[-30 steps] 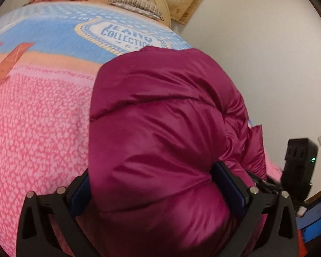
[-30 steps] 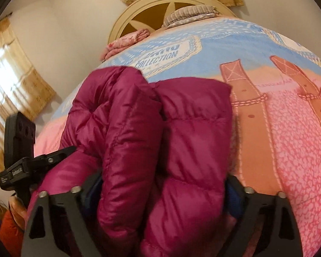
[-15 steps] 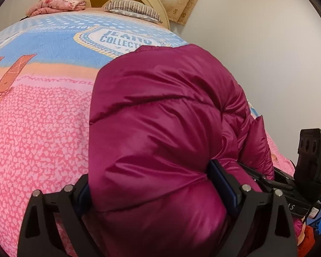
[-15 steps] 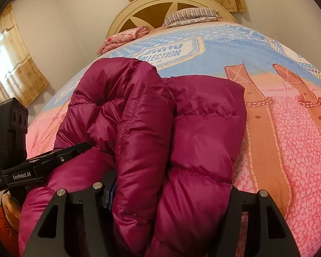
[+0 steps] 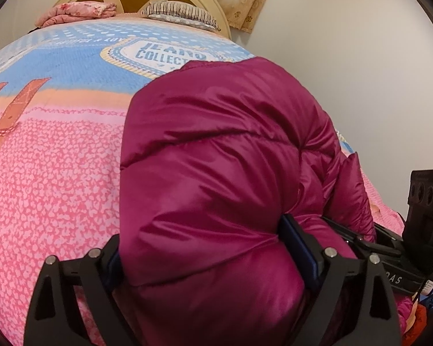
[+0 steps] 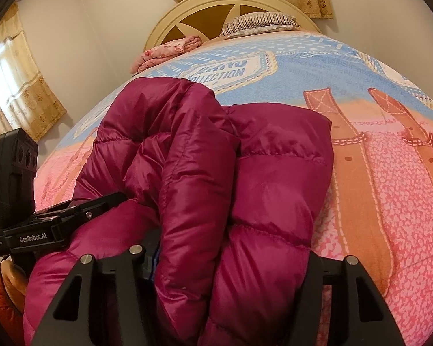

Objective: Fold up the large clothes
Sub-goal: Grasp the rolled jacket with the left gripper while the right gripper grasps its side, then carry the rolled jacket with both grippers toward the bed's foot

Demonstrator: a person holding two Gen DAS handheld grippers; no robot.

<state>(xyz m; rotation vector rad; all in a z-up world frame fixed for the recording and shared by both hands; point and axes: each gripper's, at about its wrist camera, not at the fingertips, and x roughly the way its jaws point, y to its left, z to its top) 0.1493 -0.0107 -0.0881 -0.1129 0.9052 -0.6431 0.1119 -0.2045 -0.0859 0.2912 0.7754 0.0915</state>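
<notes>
Magenta down jacket [image 5: 216, 173] sat bunched between both sets of tongs, resting on the bedspread [image 5: 49, 178] at the near end of the bed.

Left gripper [image 5: 207, 248]: fingers spread fairly wide but pressed into a fat roll of quilted shell, so it was pinching the jacket, not empty. Right gripper [image 6: 231, 262]: same story, jaws clamped on a doubled-over stack of panels, with one fold standing as a ridge just ahead of its left finger. Each gripper showed up at the edge of the other's view, so the two grips were close together on the same near edge.

Ahead of the tongs the jacket mounded up in several layers. Looked like a mid-fold bundle, not yet flat or squared. Further ahead lay bare bedspread with the strap print and a "COLLECTION" badge. Beyond that were a striped pillow [image 6: 259, 23], a folded pink floral cloth [image 6: 167, 50] and the cream headboard [image 6: 205, 5], then curtains [image 6: 17, 98] off to the left of the right tongs.

Handling guess: light, very soft, springy fill. It would puff back after compression. Shell looked glossy and probably slippery, so thin pinches would likely slide out. Better to grab thick stitched seams or hem edges through multiple layers, wide apart, and press the fold down after placing.
</notes>
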